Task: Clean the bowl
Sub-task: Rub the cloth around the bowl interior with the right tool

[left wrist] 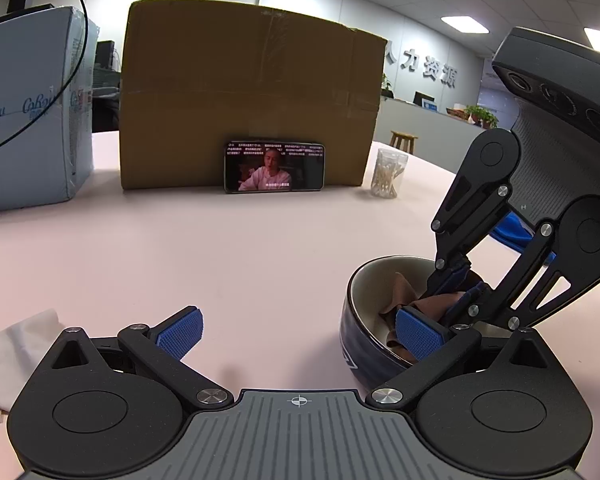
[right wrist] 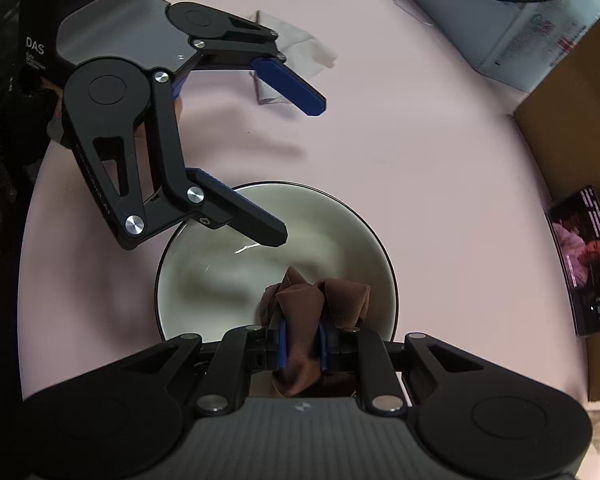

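Brown cloth (right wrist: pixel 304 312) sits bunched between the 2 blue pads of our right gripper (right wrist: pixel 302 344), jaws clamped tight on it, pressed down inside the bowl (right wrist: pixel 220 264). That bowl, pale inside and dark blue outside, rests on the pink table (left wrist: pixel 220 248). Our left gripper (left wrist: pixel 298 330) is spread wide, 1 finger (right wrist: pixel 256 226) reaching over the bowl's rim, holding nothing. Behind stand a cardboard box (left wrist: pixel 252 92) and a phone (left wrist: pixel 274 167).

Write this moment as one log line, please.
step: wiping | right gripper: shut on cloth, inside bowl | left gripper: open, one finger over bowl rim
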A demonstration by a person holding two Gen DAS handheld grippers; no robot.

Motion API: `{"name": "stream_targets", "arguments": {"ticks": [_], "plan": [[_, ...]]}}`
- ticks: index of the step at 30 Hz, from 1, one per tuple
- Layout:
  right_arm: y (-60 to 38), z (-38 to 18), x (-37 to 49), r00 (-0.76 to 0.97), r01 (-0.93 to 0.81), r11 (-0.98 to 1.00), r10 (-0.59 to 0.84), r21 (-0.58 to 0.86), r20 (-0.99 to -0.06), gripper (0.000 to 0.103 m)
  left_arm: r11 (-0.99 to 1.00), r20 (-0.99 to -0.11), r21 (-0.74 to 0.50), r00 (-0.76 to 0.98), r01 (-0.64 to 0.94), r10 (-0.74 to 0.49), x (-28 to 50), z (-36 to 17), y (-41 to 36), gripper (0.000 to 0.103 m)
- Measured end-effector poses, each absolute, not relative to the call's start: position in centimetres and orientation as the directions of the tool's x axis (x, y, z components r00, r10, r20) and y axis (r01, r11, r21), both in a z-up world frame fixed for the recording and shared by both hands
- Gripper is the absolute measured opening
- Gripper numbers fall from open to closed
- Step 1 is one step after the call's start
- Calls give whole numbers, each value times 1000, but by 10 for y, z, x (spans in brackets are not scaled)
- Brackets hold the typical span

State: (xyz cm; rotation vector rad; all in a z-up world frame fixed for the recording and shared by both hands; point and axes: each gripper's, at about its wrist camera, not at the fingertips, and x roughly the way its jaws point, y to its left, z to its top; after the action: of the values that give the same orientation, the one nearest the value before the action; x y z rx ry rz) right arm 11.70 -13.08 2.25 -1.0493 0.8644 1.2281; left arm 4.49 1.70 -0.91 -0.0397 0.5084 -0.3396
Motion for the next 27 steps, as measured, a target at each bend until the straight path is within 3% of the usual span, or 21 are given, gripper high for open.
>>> {"name": "stream_targets", "arguments": {"ticks": [7, 27], "plan": [[-128, 23, 111, 75, -995, -34, 361, -94, -930, 17, 943, -475, -121, 817, 309, -328, 48, -9, 18, 103], [-127, 21, 106, 138, -981, -85, 344, -177, -929, 18, 944, -483, -119, 813, 307, -325, 52, -11, 19, 103]]}}
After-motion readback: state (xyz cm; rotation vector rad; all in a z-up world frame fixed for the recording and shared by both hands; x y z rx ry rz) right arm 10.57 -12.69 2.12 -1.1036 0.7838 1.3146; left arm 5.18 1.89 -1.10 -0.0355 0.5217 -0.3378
